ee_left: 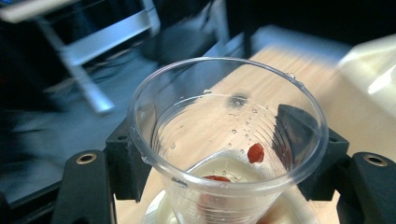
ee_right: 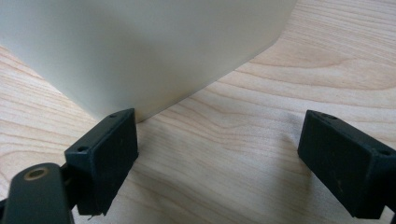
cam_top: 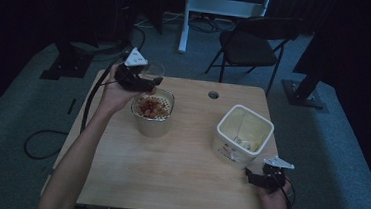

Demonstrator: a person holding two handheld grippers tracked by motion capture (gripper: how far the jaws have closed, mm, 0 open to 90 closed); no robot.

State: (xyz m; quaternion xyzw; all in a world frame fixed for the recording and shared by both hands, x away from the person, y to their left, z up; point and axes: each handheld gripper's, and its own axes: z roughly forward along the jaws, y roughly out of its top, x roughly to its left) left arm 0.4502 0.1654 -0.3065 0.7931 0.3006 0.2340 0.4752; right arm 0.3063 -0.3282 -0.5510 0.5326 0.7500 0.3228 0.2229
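Observation:
My left gripper (cam_top: 147,83) is shut on a clear plastic cup (cam_top: 155,70), held in the air just behind a white bowl (cam_top: 152,124) with red and pale food in it. In the left gripper view the black pads (ee_left: 125,161) press on both sides of the cup (ee_left: 219,116). Droplets and a red bit (ee_left: 255,152) cling to the cup's inner wall, and the bowl's pale rim (ee_left: 156,211) shows below. My right gripper (cam_top: 251,175) rests on the table by the near corner of a white square tub (cam_top: 244,134). Its jaws (ee_right: 224,158) stand wide open with nothing between them.
The wooden table (cam_top: 178,174) has a cable hole (cam_top: 213,94) near its far edge. The tub's wall (ee_right: 140,46) rises right in front of the right gripper. A black folding chair (cam_top: 251,42) and a white frame (cam_top: 221,7) stand behind the table.

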